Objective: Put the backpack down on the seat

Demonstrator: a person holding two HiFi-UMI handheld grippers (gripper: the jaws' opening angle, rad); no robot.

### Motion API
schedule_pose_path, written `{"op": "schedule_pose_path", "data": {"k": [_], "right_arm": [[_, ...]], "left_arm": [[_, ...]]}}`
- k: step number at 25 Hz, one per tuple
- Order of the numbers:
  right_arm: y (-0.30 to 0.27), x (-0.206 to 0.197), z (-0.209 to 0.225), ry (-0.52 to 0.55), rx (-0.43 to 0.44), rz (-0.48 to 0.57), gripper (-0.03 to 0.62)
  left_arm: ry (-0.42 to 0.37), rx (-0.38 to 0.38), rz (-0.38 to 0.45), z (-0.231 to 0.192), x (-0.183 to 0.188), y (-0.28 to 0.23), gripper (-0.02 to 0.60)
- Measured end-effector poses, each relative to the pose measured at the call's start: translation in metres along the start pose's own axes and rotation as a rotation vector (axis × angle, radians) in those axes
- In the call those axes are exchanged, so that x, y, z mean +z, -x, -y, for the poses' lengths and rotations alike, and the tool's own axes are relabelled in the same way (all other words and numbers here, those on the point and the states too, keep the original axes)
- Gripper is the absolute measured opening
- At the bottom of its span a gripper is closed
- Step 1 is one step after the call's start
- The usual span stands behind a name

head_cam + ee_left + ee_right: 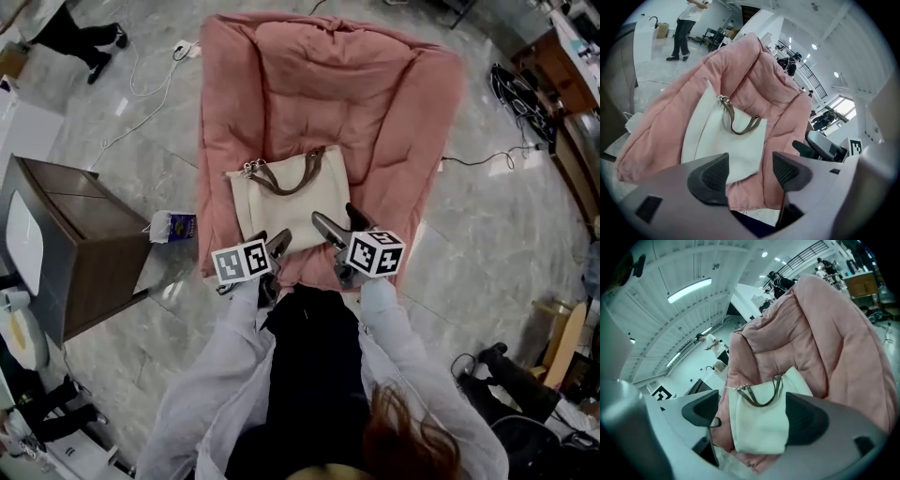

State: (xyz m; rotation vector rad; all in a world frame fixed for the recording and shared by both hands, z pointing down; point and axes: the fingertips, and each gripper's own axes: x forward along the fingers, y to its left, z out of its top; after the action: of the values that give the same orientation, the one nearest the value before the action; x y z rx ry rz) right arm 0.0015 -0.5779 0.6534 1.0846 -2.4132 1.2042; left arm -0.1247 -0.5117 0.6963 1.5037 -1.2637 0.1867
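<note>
Grey marble floor [469,225], cables [511,89] trailing; pink padded seat [394,103] bearing cream backpack [286,211]; brown cabinet [84,248] beside. Left gripper [750,171], right gripper [752,416]: jaws apart, nothing gripped.

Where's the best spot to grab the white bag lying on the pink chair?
Probably the brown handle near the top edge of the white bag. The bag lies flat on the pink seat, so its wide face gives jaws little to pinch, while the handle is a thin loop lying on top. Come from above and slip one jaw under the loop.
</note>
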Motion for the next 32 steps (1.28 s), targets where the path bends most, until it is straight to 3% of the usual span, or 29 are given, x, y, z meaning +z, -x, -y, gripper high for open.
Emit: {"op": "schedule_pose_path", "data": {"k": [9,13,16,19,21,24,27,32], "right_arm": [[0.082,-0.016,-0.064,-0.094,0.02,0.135,0.434],[0.106,-0.019,-0.094,-0.081,0.053,0.167,0.433],[0.124,-0.022,-0.109,-0.078,0.064,0.194,0.421],[0.146,-0.018,-0.127,-0.054,0.072,0.245,0.388],[0.158,-0.015,-0.141,-0.006,0.094,0.271,0.356],[0.175,-0.007,-0.166,0.113,0.126,0.329,0.326],[0.196,0.006,-0.18,0.198,0.094,0.406,0.237],[0.232,0.02,-0.193,0.282,0.048,0.516,0.025]], "left_arm": [[-0.098,-0.078,0.054,0.027,-0.022,0.087,0.284],[-0.125,-0.092,0.12,0.035,-0.022,0.122,0.263],[-0.145,-0.081,0.177,0.036,-0.021,0.142,0.189],[-0.212,-0.074,0.219,0.044,-0.02,0.158,0.129],[-0.281,-0.069,0.258,0.052,-0.017,0.168,0.072],[-0.376,-0.106,0.319,0.073,-0.011,0.184,0.039],[-0.45,-0.163,0.41,0.099,0.0,0.209,0.025],[-0.579,-0.295,0.537,0.144,0.018,0.254,0.015]]}}
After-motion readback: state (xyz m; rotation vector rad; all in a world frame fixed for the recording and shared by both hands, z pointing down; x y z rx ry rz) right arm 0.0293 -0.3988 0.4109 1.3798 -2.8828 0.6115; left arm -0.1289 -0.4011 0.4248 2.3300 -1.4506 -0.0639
